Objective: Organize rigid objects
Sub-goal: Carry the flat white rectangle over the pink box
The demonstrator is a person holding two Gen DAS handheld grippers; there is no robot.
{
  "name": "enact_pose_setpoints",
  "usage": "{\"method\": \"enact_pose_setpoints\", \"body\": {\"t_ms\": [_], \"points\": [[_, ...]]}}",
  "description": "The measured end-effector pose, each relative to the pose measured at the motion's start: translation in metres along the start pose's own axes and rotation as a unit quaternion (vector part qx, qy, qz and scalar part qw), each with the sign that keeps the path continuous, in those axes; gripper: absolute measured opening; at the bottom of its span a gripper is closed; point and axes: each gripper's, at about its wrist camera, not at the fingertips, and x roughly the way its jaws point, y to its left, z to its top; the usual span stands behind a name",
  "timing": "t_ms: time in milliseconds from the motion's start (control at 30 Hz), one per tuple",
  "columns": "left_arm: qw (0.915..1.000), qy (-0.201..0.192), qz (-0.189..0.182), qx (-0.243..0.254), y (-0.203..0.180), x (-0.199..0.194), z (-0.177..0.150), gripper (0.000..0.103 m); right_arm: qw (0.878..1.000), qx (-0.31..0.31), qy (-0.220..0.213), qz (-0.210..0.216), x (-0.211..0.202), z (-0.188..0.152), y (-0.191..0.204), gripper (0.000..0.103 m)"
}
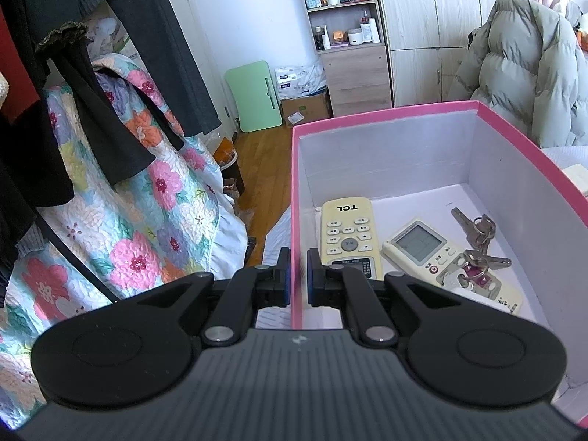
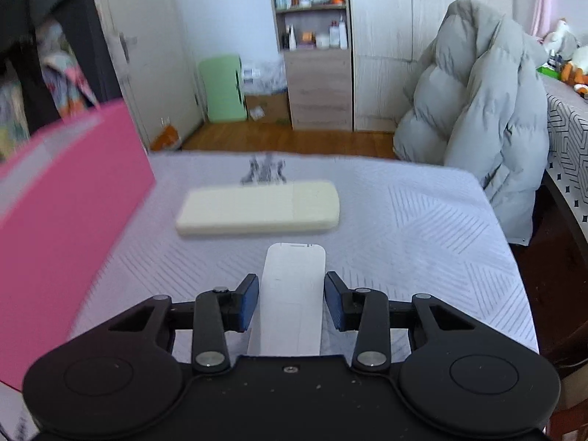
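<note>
Between the spread fingers of the right gripper (image 2: 290,303) lies a white remote (image 2: 292,294), lengthwise, with a gap on each side. Past it a cream remote (image 2: 257,211) lies crosswise mid-tabletop (image 2: 422,228), keys (image 2: 264,172) behind it near the far edge. Left stands the pink box (image 1: 367,117); the left gripper (image 1: 297,279) pinches its near wall. Inside lie two remotes (image 1: 349,235) and more keys (image 1: 477,235).

L hand-held gripper (image 1: 297,275) clamps pink box (image 1: 389,112) wall; 2 remotes, keys (image 1: 477,239) inside.
</note>
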Motion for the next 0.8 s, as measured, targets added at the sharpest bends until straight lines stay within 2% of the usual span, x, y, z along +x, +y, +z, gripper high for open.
{"method": "enact_pose_setpoints", "body": {"t_ms": [200,400,567,633,800], "points": [[1.0,-0.002,0.007,0.003,-0.001,-0.002,0.0,0.006,0.997,-0.014,-0.044,0.063,-0.043,0.018,0.026,0.044],[0.9999,-0.012,0.004,-0.005,0.002,-0.005,-0.001,0.005,0.981,-0.067,-0.066,0.172,-0.07,0.044,0.081,0.044],[0.9998,-0.021,0.003,-0.007,0.002,-0.005,-0.001,0.004,0.966,-0.11,-0.046,0.229,-0.057,0.076,0.13,0.044],[0.9997,-0.022,-0.001,-0.013,0.003,-0.005,-0.001,0.004,0.962,-0.119,-0.025,0.246,-0.042,0.089,0.147,0.044],[0.9995,-0.025,-0.005,-0.019,0.006,-0.005,-0.002,0.004,0.96,-0.13,0.048,0.243,0.019,0.117,0.185,0.044]]}}
